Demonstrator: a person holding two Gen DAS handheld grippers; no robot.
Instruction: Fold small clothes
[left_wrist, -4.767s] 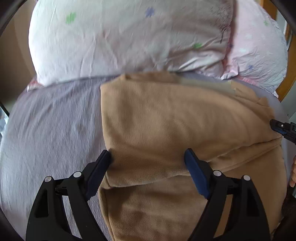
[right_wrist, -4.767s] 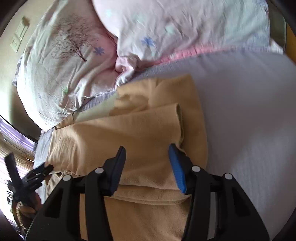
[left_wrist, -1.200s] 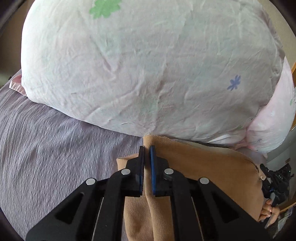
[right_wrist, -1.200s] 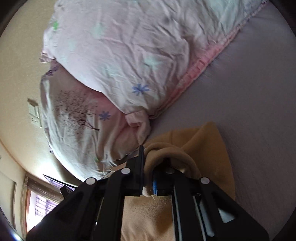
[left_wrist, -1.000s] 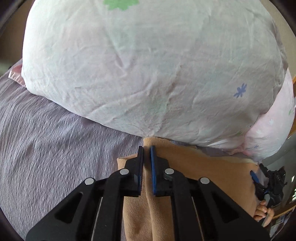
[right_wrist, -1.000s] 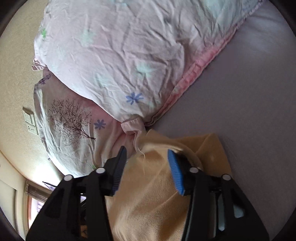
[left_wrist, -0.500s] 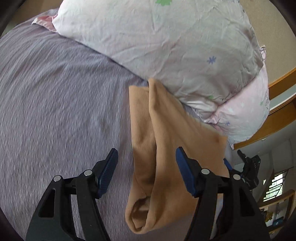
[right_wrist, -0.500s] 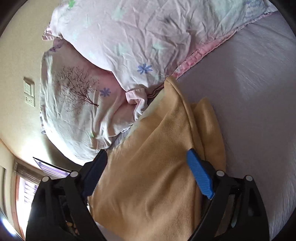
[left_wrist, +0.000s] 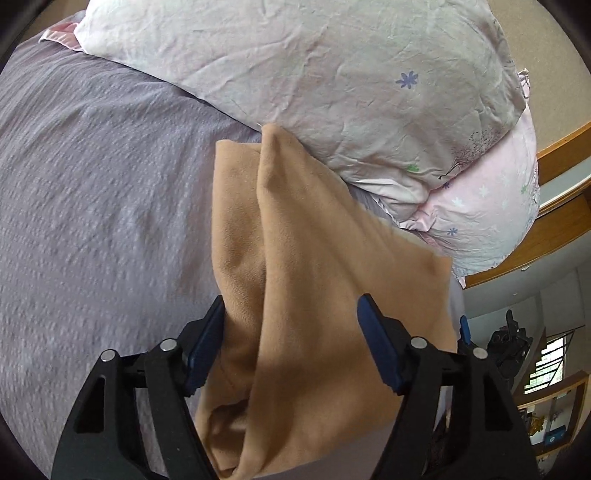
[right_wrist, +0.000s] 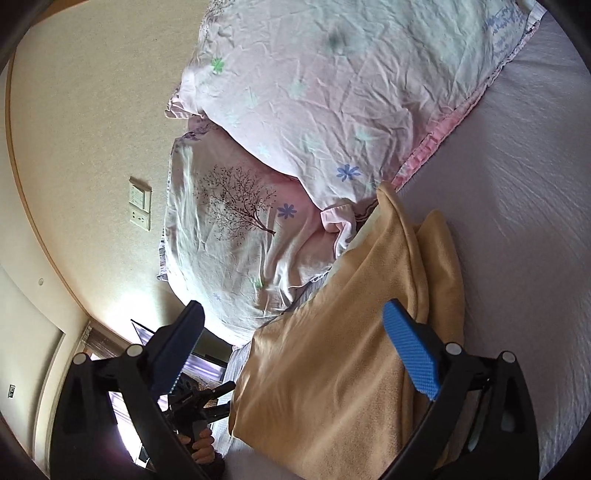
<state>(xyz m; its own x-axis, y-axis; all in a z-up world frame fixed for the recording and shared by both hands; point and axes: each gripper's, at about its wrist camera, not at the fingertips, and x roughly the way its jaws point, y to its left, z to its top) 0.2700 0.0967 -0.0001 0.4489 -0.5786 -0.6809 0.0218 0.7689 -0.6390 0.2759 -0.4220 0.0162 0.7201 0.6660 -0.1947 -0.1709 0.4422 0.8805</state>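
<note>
A folded tan fleece garment (left_wrist: 306, 302) lies on the purple bedspread (left_wrist: 92, 192), its far corner touching the pillows. It also shows in the right wrist view (right_wrist: 340, 354). My left gripper (left_wrist: 291, 343) is open and empty, its jaws spread over the near part of the garment. My right gripper (right_wrist: 295, 347) is open and empty, raised above the garment's other end. The other gripper shows small at the lower left of the right wrist view (right_wrist: 199, 402).
Two pale floral pillows (left_wrist: 332, 81) are stacked at the head of the bed, also seen in the right wrist view (right_wrist: 332, 92). A wooden headboard (left_wrist: 561, 229) is at right. A wall with a switch plate (right_wrist: 140, 208) is beyond the pillows.
Both grippers were shut on the garment's far edge by the pillows, then opened, let go and pulled back and up. The garment now lies folded.
</note>
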